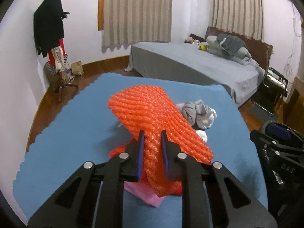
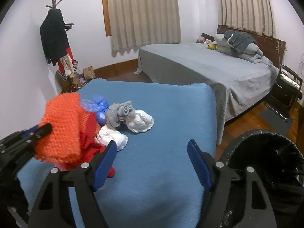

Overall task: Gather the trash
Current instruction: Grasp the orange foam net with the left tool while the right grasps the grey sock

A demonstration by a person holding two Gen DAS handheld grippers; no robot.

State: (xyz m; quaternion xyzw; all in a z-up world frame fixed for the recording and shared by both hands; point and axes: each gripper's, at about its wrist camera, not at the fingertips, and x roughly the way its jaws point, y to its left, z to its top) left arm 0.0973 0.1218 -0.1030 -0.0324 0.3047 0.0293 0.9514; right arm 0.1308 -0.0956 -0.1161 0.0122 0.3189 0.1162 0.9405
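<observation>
My left gripper (image 1: 152,134) is shut on an orange foam net (image 1: 152,112) and holds it above the blue-covered table (image 1: 76,123). The net also shows in the right wrist view (image 2: 60,127), at the left. My right gripper (image 2: 152,148) is open and empty above the table's near right part. On the table lie a grey cloth wad (image 2: 119,114), white crumpled wads (image 2: 140,122), a blue plastic bag (image 2: 95,104), a red cloth (image 2: 91,144) and a pink piece (image 1: 146,194). A bin with a black liner (image 2: 266,155) stands at the right, beside the table.
A bed with a grey cover (image 2: 209,66) stands behind the table. A coat stand with dark clothes (image 2: 55,38) and a paper bag (image 2: 89,72) are at the back left. A black chair (image 2: 288,89) stands at the right on the wooden floor.
</observation>
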